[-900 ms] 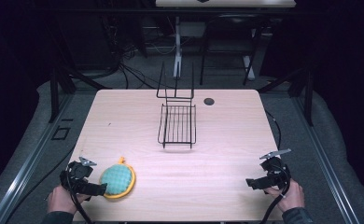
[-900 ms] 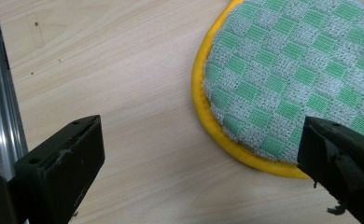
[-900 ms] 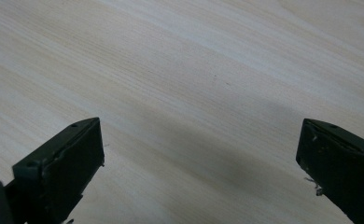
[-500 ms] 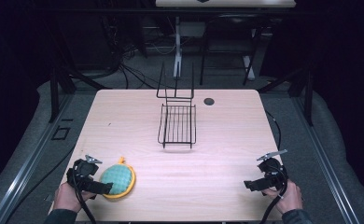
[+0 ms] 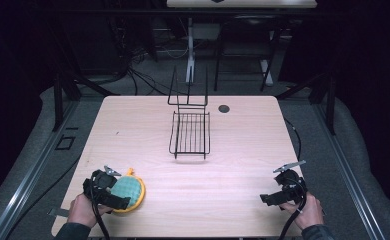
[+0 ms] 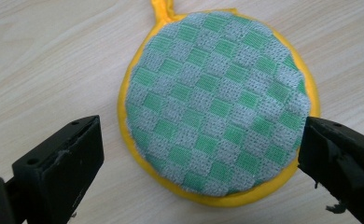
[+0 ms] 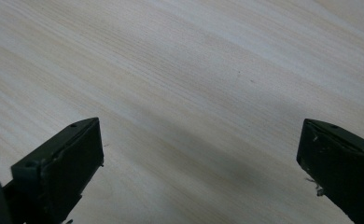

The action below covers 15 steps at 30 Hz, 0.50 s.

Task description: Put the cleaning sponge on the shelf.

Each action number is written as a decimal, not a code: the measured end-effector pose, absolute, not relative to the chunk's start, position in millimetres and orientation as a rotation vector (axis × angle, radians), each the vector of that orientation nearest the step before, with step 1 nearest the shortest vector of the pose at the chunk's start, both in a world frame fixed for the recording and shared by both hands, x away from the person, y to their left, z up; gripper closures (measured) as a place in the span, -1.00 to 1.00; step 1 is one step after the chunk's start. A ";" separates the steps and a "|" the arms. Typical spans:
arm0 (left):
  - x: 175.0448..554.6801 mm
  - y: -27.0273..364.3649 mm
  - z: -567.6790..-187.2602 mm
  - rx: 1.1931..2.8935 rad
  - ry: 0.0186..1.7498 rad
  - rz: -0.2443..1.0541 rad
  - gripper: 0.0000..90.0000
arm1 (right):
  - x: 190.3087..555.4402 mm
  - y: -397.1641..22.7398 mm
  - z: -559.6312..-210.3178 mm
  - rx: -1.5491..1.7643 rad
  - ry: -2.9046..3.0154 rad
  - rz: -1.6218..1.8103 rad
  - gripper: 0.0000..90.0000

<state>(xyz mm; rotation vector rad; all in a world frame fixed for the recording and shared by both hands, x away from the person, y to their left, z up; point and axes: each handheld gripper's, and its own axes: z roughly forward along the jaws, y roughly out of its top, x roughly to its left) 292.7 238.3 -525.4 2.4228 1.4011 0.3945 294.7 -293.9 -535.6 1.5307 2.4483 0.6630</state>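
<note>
A round pot holder (image 5: 127, 191) (image 6: 217, 102), yellow-rimmed with a green and grey check face, lies flat on the table near its front left corner. My left gripper (image 5: 115, 196) (image 6: 201, 163) is open over it, one jaw on each side of its near half, with the yellow loop pointing away. My right gripper (image 5: 270, 198) (image 7: 201, 163) is open near the front right corner, with bare wood between its jaws. A person's hand holds each gripper at the table's front edge.
A black wire rack (image 5: 190, 131) with an upright wire back stands at the middle of the wooden table (image 5: 243, 150). A dark round hole (image 5: 224, 108) sits near the far edge. Cables trail off both front corners.
My left gripper has shifted slightly right and lower over the pot holder. My right gripper has dropped a little toward the table's front edge.
</note>
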 end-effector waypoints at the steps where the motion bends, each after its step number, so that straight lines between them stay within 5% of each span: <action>1: 293.8 235.9 -525.9 2.432 1.395 0.392 -1.00 | 294.6 -293.7 -535.1 1.531 2.451 0.658 -1.00; 15: 299.3 215.5 -527.7 2.470 1.331 0.431 -0.91 | 293.9 -294.3 -535.6 1.521 2.462 0.656 -1.00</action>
